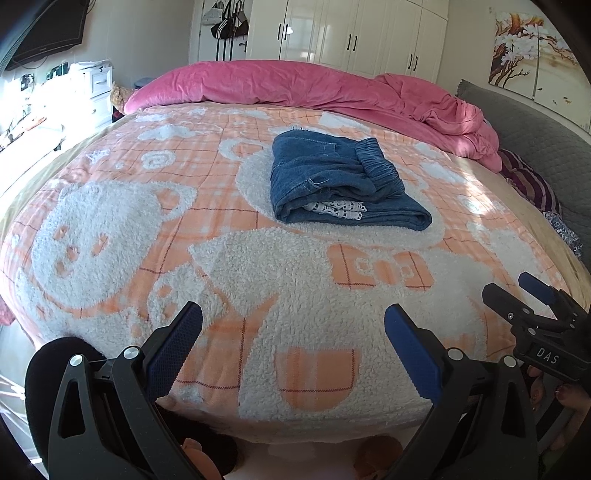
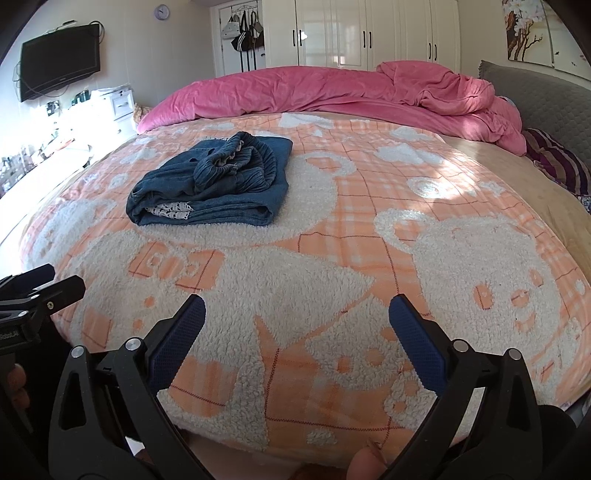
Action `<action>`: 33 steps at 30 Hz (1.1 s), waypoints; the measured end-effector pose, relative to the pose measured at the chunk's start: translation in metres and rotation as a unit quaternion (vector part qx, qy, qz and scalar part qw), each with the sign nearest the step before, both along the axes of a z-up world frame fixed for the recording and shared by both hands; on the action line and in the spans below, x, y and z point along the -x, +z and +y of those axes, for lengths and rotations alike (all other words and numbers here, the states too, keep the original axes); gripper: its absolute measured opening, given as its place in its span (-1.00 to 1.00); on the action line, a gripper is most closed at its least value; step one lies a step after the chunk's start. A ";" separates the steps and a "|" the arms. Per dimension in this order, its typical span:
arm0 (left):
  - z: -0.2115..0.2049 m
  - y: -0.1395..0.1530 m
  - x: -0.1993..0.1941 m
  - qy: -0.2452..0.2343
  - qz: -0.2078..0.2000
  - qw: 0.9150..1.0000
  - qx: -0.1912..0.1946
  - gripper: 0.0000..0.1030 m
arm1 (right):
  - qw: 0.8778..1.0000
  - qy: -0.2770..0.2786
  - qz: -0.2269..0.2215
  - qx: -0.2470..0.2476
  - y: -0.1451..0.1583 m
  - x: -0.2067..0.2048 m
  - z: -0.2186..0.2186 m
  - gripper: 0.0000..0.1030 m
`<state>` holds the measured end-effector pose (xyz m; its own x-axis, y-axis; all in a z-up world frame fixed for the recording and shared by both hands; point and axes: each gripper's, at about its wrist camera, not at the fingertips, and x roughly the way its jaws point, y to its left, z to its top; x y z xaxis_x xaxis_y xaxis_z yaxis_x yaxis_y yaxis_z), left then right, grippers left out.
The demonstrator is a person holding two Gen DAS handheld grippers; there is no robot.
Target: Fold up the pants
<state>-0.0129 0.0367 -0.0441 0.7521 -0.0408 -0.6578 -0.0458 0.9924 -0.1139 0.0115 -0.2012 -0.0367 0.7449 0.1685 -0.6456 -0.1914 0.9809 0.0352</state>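
Blue denim pants (image 1: pixel 340 181) lie folded in a compact bundle on the orange and white fleece blanket (image 1: pixel 258 258), elastic waistband on top and a white patterned lining showing at the near edge. They also show in the right wrist view (image 2: pixel 214 184), left of centre. My left gripper (image 1: pixel 293 314) is open and empty above the blanket's near edge, well short of the pants. My right gripper (image 2: pixel 297 306) is open and empty too, beside the left one; it shows at the right edge of the left wrist view (image 1: pixel 517 288).
A crumpled pink duvet (image 1: pixel 314 85) lies along the far side of the bed. A grey headboard (image 1: pixel 535 122) and striped cloth (image 1: pixel 532 181) are at the right. White wardrobes (image 1: pixel 351 33) stand behind, and a TV (image 2: pixel 59 62) hangs on the left wall.
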 end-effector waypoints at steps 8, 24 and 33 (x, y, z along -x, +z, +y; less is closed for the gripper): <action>-0.001 0.000 0.000 0.000 0.000 1.000 0.000 0.91 | 1.000 0.001 0.001 0.001 -0.001 0.000 0.000 0.83; 0.000 0.000 -0.002 -0.004 0.003 1.000 0.001 0.91 | 1.000 0.001 0.001 0.001 -0.001 0.000 0.001 0.83; 0.019 0.006 -0.007 -0.010 -0.002 0.999 0.042 0.91 | 1.000 -0.008 0.010 -0.012 -0.007 -0.003 -0.012 0.83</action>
